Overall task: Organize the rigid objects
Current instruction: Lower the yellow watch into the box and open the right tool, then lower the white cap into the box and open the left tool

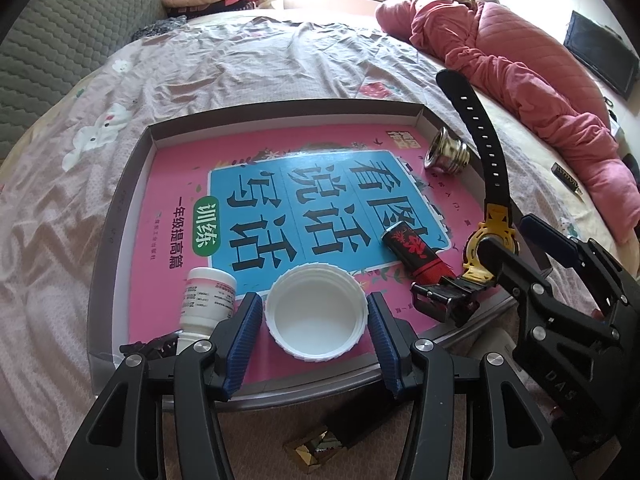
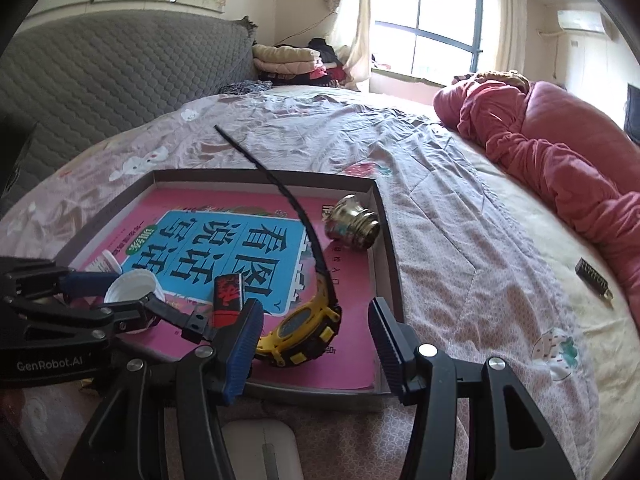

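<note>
A shallow grey tray (image 1: 120,216) with a pink book inside lies on the bed. My left gripper (image 1: 316,322) is open, its pads either side of a white upturned jar lid (image 1: 316,316) in the tray, with small gaps. A white pill bottle (image 1: 208,300), a red-black lighter (image 1: 412,252), a brass fitting (image 1: 446,152) and a yellow-black watch (image 1: 490,240) also lie in the tray. My right gripper (image 2: 316,332) is open just over the watch (image 2: 304,332), which rests in the tray (image 2: 386,240).
A pink quilt (image 2: 560,152) is heaped at the right of the bed. A small dark comb-like piece (image 2: 594,278) lies on the sheet. A white mouse-like object (image 2: 264,448) and a gold faceted object (image 1: 312,452) lie by the tray's near edge.
</note>
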`<state>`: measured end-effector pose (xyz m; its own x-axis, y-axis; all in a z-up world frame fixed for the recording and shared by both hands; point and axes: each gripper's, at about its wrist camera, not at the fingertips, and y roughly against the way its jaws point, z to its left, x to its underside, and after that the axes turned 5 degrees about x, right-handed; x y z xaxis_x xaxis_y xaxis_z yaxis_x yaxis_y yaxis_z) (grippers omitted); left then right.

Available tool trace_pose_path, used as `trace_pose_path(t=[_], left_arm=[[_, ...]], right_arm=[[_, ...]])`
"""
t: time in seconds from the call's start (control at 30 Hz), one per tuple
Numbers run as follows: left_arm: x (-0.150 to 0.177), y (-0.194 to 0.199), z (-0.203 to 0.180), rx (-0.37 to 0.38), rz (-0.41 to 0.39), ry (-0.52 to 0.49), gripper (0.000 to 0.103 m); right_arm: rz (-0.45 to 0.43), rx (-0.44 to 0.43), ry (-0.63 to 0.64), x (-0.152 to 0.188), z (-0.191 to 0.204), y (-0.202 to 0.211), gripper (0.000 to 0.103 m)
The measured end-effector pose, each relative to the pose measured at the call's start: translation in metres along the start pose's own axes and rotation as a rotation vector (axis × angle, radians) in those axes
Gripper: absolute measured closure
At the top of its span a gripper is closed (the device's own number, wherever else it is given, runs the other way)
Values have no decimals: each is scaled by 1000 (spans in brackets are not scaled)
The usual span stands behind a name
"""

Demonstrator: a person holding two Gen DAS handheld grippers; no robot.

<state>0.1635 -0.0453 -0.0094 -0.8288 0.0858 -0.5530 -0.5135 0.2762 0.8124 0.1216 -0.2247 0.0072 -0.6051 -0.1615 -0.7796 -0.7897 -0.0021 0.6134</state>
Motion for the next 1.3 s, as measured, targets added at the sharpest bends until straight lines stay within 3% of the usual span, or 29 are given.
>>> trace_pose_path(t=[0.33,0.4,0.5,1.2,1.3], left_arm=[[2,7,-1,0,-4,-1,47],[2,8,-1,2,-4,1,47],[3,11,-2,10,-4,5,47],[10,21,5,52,-13,53,45],[12,24,8,61,-15,67,39]], right_arm=[[-64,-52,-73,-2,-11,15,48],[-68,-53,-87,-2,-15,16,41],[-77,-54,-109,-1,-19,19,39],[-56,-43,-166,8,-29,24,39],[-51,-60,-188,11,-30,26,39]])
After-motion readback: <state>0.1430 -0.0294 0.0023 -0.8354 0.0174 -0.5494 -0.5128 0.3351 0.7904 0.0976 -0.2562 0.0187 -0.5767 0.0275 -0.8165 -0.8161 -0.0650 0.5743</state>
